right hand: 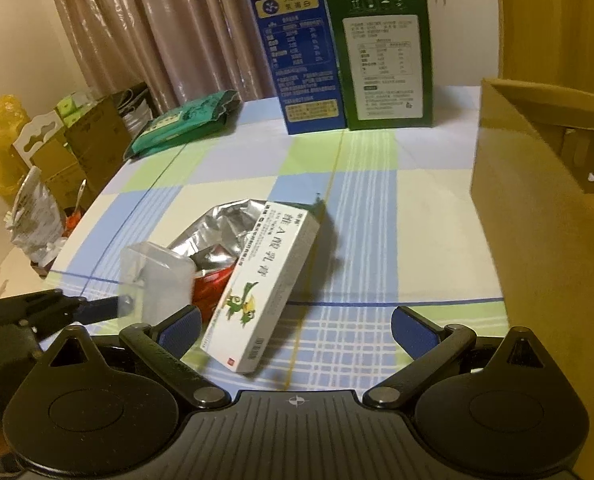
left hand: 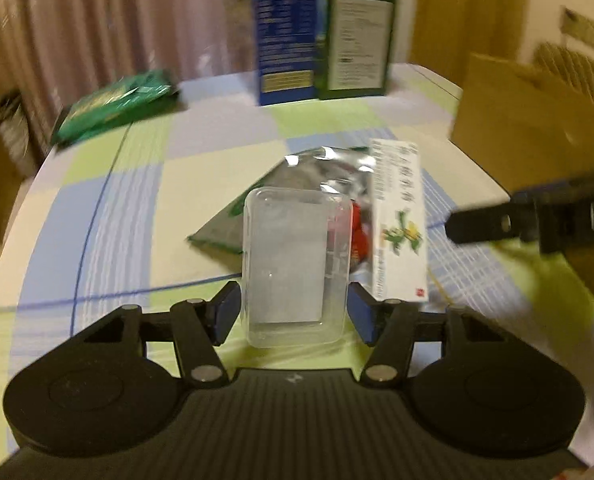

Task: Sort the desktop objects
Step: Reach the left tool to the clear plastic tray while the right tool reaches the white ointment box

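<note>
Left claw (left hand: 293, 312) grips clear plastic case (left hand: 295, 264); right claw (right hand: 295, 330) gapes.

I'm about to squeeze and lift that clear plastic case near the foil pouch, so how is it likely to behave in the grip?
The clear plastic case looks thin-walled and empty, so probably light. Its glossy sides may slip against the left gripper pads, which flank it closely. It partly overlaps the crinkled foil pouch, so lifting might nudge that pouch.
</note>
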Available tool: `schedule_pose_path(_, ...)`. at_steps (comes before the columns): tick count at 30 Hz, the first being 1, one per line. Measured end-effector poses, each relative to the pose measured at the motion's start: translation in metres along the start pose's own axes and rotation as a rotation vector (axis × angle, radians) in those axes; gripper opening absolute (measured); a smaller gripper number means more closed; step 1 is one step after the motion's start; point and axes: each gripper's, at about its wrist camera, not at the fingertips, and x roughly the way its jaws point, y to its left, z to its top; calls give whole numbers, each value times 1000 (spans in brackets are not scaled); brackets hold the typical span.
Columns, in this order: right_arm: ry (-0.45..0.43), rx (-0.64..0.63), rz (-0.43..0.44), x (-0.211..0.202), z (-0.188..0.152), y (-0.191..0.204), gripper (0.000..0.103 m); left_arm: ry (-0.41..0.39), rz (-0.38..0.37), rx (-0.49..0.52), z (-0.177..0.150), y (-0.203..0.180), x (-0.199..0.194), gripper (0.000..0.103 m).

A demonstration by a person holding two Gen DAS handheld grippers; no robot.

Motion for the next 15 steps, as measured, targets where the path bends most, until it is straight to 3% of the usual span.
schedule_pose_path(7, 22, 0, 14, 25, 3, 10, 94, 32, 10, -50, -1, 12, 2, 54)
schedule_pose_path(15, 64, 5, 10, 61, 10, 20, 75, 41, 17, -46, -4, 15, 1, 54)
